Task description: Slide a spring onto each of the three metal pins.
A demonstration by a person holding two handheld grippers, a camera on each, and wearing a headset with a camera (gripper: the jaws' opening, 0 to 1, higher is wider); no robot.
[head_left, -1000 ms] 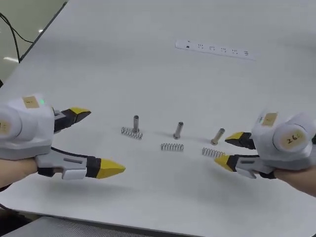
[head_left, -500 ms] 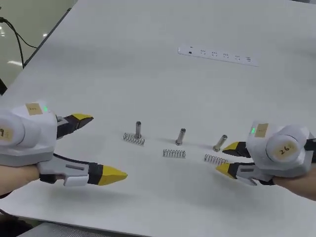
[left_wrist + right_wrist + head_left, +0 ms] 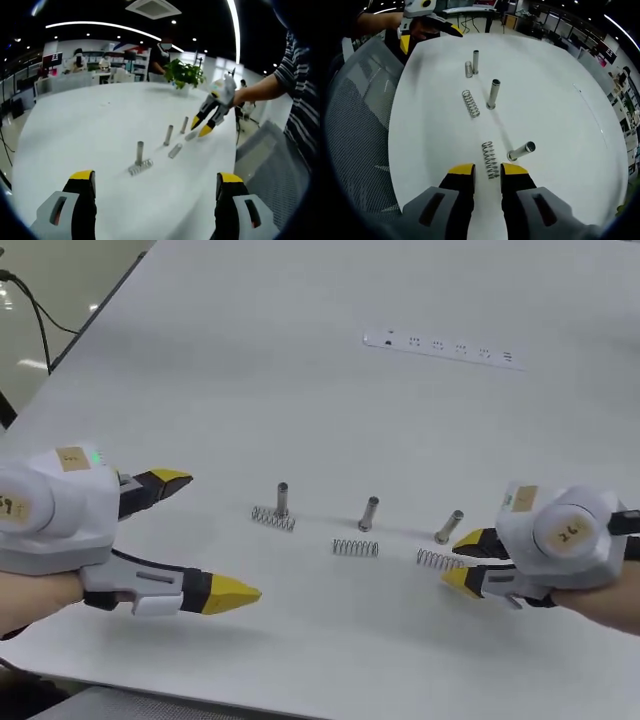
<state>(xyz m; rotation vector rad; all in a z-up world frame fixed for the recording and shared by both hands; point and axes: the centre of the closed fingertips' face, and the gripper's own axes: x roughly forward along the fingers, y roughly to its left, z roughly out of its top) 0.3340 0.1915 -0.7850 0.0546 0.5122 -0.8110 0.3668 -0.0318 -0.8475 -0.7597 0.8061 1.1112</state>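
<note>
Left gripper (image 3: 220, 535): we hold its jaws wide apart.
Right gripper (image 3: 488, 171): jaws slightly parted, nearest spring (image 3: 489, 156) ending between them.

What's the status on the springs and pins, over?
Left gripper open, hovering wide. Right gripper open, fingers flanking the rightmost spring. All three springs lie loose; pins bare. Nothing in the way.

3 metal pins (image 3: 369, 511) stand in a row, 1 loose spring (image 3: 355, 548) lying beside each
</note>
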